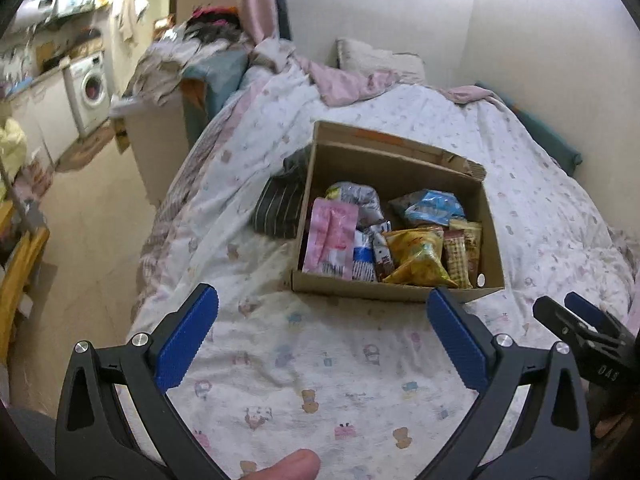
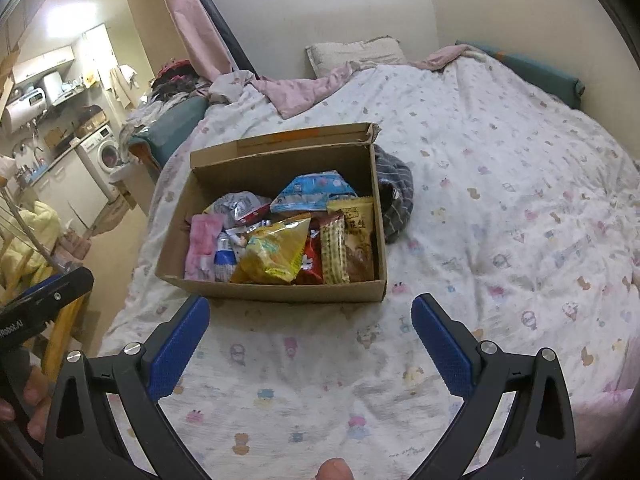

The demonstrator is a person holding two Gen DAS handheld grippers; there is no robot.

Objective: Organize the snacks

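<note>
A cardboard box [image 2: 276, 286] packed with snacks — a yellow bag [image 2: 274, 254] up front, a pink packet [image 2: 202, 246] at its left — sits on a cartoon-print duvet [image 2: 500, 200], a striped cloth [image 2: 394, 200] touching its far side. The left gripper [image 1: 322, 342] and right gripper [image 2: 310, 346] hover near it, jaws spread wide, both empty.
</note>
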